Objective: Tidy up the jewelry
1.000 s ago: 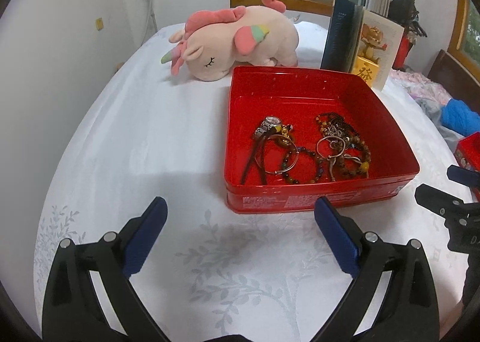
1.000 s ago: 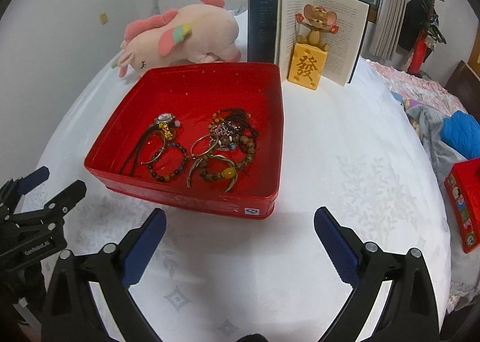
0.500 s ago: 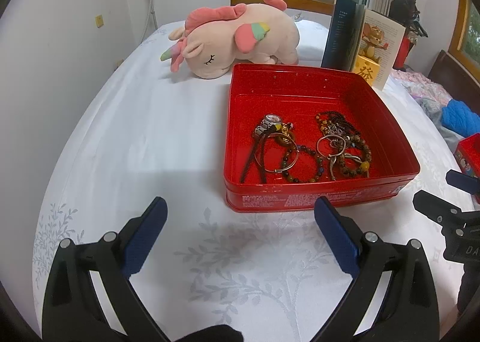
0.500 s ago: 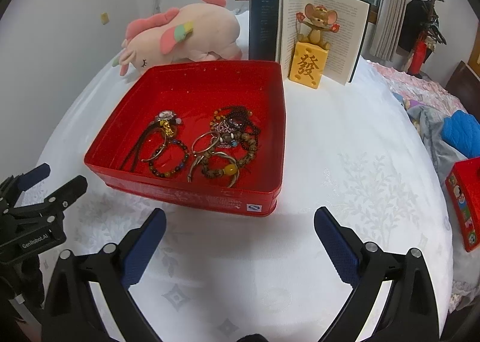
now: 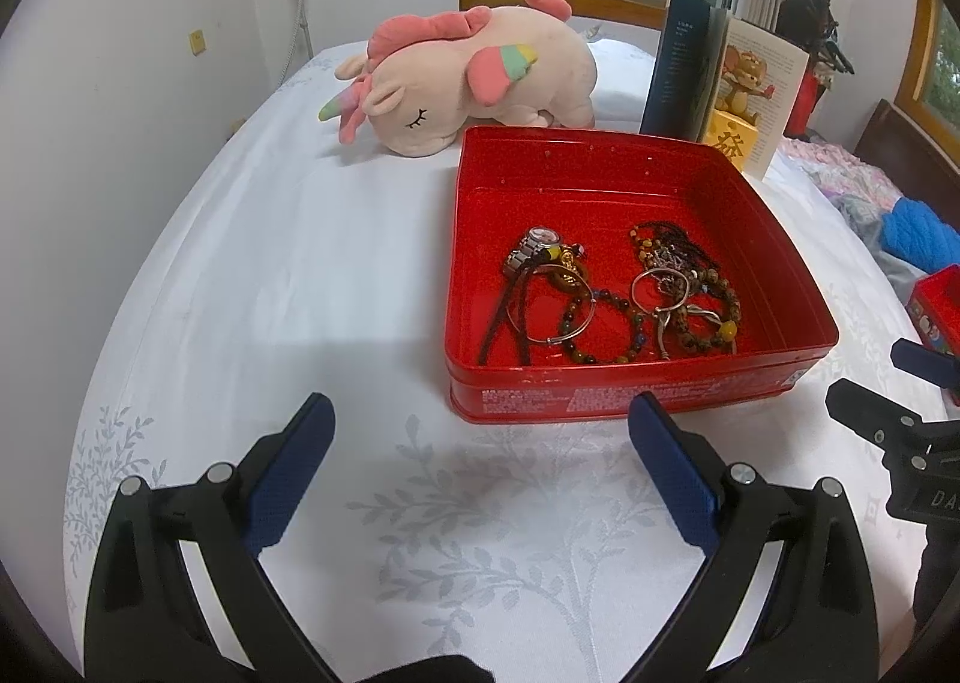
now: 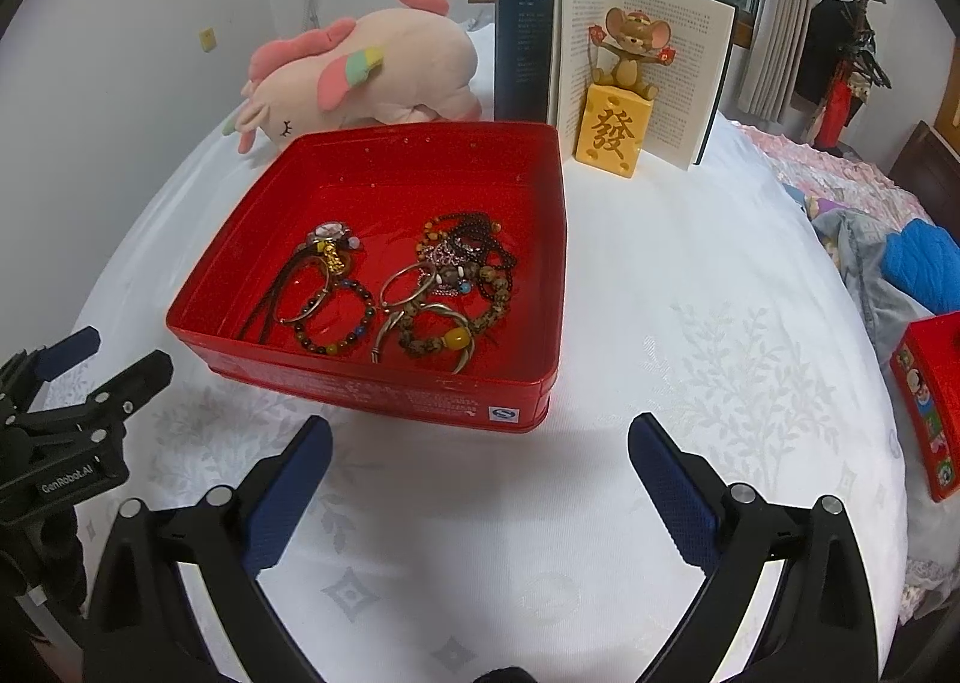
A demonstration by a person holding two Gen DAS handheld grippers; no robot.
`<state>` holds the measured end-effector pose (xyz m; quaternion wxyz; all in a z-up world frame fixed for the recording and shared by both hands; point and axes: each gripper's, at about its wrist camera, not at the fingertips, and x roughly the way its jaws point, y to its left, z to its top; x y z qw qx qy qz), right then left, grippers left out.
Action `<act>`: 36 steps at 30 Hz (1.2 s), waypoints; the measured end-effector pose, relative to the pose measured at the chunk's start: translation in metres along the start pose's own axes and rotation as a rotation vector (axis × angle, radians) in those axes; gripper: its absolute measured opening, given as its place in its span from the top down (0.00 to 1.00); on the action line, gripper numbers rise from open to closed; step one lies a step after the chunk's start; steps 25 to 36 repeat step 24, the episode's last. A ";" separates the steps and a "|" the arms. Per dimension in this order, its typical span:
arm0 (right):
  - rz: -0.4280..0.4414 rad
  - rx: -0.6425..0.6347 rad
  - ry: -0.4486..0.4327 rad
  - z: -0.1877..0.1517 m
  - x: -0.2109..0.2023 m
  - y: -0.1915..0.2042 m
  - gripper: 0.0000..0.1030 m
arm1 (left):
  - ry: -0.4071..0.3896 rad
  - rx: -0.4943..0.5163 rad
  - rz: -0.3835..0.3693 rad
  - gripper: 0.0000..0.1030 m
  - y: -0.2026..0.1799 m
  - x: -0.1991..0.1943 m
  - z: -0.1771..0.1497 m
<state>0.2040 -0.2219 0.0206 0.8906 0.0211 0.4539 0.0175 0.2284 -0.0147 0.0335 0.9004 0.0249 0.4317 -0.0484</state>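
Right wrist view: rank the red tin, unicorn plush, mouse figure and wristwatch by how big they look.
1. red tin
2. unicorn plush, though it lies farther back, so its true size is unsure
3. mouse figure on its yellow block
4. wristwatch, clearly smallest

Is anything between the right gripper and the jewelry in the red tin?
Only the red tin's near wall. The right gripper is open above bare sheet, and the jewelry lies uncovered, reachable from above.

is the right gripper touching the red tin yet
Apart. In the right wrist view, white bedsheet shows between the open right gripper and the red tin.
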 end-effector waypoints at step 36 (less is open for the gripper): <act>0.000 -0.011 -0.001 0.001 0.001 -0.001 0.04 | 0.000 -0.003 -0.017 0.05 -0.001 0.000 0.000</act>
